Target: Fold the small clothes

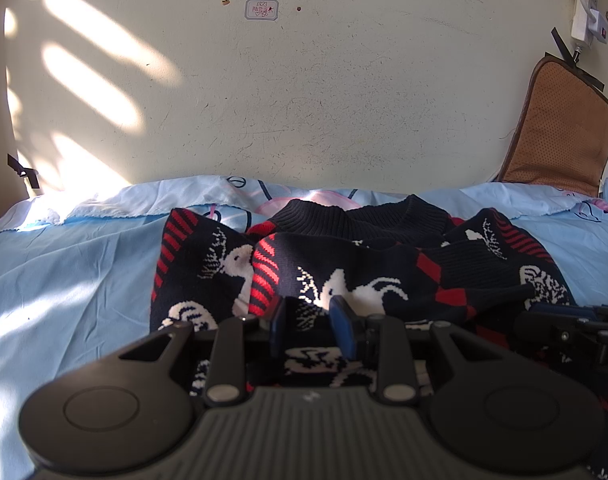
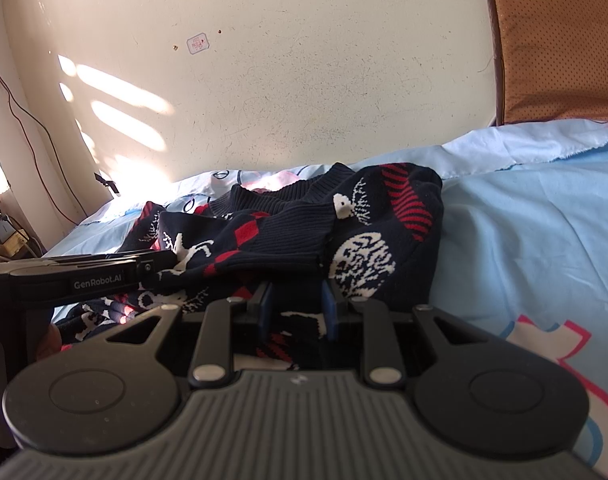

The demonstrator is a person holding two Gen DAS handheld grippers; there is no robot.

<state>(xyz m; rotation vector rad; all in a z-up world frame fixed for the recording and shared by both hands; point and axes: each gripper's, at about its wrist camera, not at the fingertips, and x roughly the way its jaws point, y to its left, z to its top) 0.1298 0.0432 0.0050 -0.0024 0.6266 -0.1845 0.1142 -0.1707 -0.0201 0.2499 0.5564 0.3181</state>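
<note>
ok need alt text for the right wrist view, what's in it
A dark knitted sweater with red and white patterns lies bunched on a light blue bedsheet, with the right gripper in the foreground, its jaws closed on a fold of the knit. The left gripper reaches in from the left onto the sweater; behind are a cream wall and a brown cushion.

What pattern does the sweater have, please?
Navy sweater with white deer and red stripes; clearest in the left wrist view.

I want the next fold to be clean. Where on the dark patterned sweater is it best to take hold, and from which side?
Probably the near hem of the sweater, coming from the near side as the left gripper and right gripper already do. The ribbed collar lies far, at the wall, so folding hem toward collar looks natural.
</note>
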